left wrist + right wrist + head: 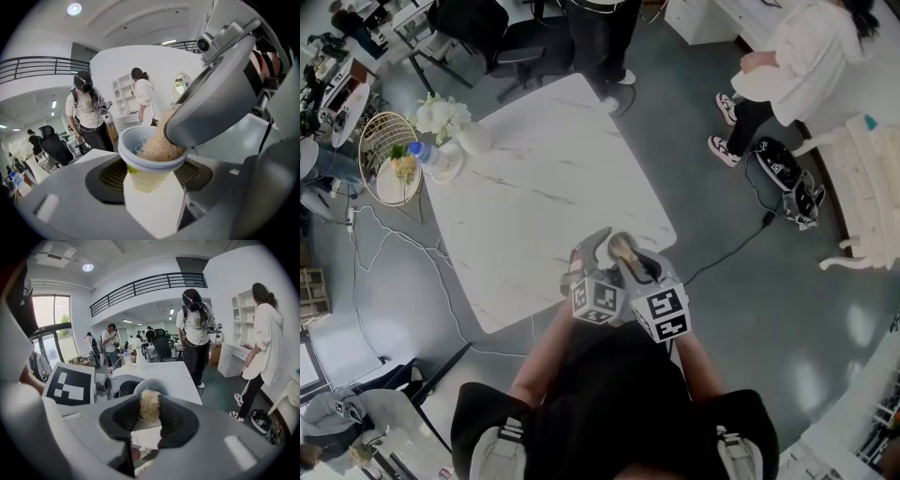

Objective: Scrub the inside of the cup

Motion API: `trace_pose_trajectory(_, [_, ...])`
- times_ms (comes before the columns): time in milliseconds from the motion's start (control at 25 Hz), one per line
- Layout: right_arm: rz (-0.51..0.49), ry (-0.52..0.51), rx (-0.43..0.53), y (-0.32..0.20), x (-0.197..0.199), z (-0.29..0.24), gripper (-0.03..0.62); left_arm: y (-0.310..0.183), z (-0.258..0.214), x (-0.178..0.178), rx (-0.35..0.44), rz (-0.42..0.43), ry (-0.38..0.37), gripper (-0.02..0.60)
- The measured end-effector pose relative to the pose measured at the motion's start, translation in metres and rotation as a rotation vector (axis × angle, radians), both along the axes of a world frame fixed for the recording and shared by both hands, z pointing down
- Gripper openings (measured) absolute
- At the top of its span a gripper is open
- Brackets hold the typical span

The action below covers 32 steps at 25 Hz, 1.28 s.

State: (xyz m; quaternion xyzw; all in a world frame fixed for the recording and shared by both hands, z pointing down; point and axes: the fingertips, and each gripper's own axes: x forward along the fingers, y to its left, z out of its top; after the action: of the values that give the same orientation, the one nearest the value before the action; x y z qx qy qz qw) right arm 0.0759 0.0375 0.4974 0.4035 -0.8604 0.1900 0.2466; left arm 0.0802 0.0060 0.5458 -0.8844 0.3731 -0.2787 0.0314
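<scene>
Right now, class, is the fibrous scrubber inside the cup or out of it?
Inside. In the left gripper view, the tan scrubber fills the mouth of the cup, reaching below its pale blue rim.

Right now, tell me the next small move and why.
Probably swirl the scrubber round the inner wall: the right tool holds it inside the cup, which the left tool grips.

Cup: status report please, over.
Left gripper shut on cup. Right gripper shut on fibre scrubber, scrubber inside cup. Nothing else in the way.
</scene>
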Motion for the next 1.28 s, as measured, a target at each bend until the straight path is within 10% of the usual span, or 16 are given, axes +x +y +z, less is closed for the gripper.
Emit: trace_pose_trajectory(1280, [0.102, -0.099, 0.239, -0.062, 0.015, -0.049, 0.107, -0.051, 0.007, -0.071, -0.108, -0.235, 0.174, 0.316])
